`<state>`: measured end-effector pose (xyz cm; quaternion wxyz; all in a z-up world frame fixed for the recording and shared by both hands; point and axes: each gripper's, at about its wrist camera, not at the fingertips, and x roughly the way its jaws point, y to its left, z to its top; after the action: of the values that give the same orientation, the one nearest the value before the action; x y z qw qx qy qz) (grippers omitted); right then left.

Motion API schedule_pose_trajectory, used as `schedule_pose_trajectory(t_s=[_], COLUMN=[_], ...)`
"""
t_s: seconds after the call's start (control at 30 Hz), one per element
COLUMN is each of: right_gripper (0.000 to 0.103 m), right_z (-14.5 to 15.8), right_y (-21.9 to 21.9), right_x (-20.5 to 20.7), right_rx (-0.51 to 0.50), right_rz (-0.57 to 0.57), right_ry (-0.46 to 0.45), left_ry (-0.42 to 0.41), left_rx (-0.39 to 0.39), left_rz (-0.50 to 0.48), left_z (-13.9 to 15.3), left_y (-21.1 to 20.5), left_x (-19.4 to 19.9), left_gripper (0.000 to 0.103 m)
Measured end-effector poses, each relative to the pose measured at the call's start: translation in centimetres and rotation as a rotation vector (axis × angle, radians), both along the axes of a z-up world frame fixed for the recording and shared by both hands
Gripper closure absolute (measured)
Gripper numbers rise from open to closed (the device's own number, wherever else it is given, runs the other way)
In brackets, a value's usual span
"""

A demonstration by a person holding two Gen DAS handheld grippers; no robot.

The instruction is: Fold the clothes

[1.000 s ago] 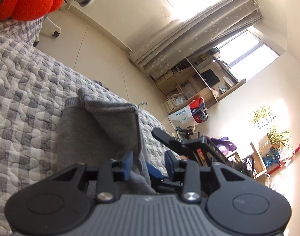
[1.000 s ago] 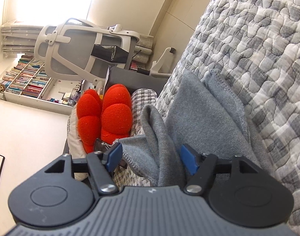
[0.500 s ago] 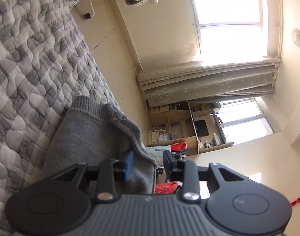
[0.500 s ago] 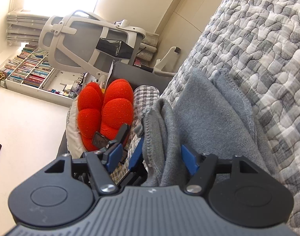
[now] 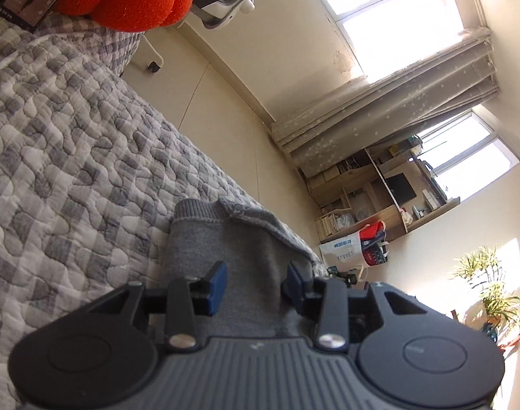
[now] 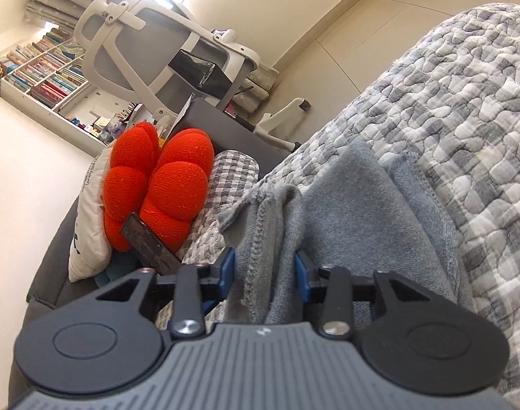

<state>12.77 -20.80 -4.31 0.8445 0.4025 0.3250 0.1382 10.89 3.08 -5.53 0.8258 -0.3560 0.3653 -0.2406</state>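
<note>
Right wrist: right tongs (image 6: 264, 271) just closed, pinching grey garment (image 6: 355, 218).

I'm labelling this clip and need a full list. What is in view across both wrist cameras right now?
grey garment: one, grey knit, lying bunched on the quilt, an edge in each gripper
quilt: one, grey and white check, covering the bed
cushion: one, orange-red, lobed, at the head of the bed
pillow: one, white, behind the cushion
dark flat object: one, black, leaning on the cushion
office chair: one, light grey, beside the bed
bookshelf: one, white, full of books, on the wall
curtain: one, beige, by the window
wooden shelf unit: one, below the curtain
plant: one, green, in sunlight
left gripper: blue pads, fabric between them, jaws have just been opening slightly
right gripper: blue pads, jaws have just been closing, clamped on a fabric fold
</note>
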Motion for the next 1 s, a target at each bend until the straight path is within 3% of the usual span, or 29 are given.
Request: schedule_pose_trajectory(t_s=[0.07,0.17,0.4,0.6,0.8,1.0], right_gripper=[0.081,0.083,0.083,0.083,0.083,0.078], right_z=[-0.1,0.1,0.6,0.4,-0.7,-1.4], right_y=[0.1,-0.8,-3.5,-6.5,-8.3,-9.3], right_x=[0.1,-0.1,-0.3,-0.5,-0.4,-0.7], right_rx=[-0.003,0.101,0.271,0.367,0.366,0.281], right_rz=[-0.001,-0.007,-0.028,-0.064,-0.102,-0.153], right_ry=[0.002,0.003,0.025,0.023,0.062,0.107], left_ry=[-0.029,-0.074,-0.177,-0.238,-0.238,-0.239], left_rx=[0.059,0.079,0.031,0.040,0.114,0.164], left_rz=[-0.023,-0.043,-0.102,-0.249,-0.358,-0.394], left_z=[0.2,0.6,1.5,1.3,-0.2,-0.7], left_y=[0.3,0.8,0.6,-2.5,-5.5,-6.9], left_x=[-0.4,-0.9,-1.5,-1.6,-1.7,-1.7], left_gripper=[0.064,0.064,0.067,0.071,0.072,0.072])
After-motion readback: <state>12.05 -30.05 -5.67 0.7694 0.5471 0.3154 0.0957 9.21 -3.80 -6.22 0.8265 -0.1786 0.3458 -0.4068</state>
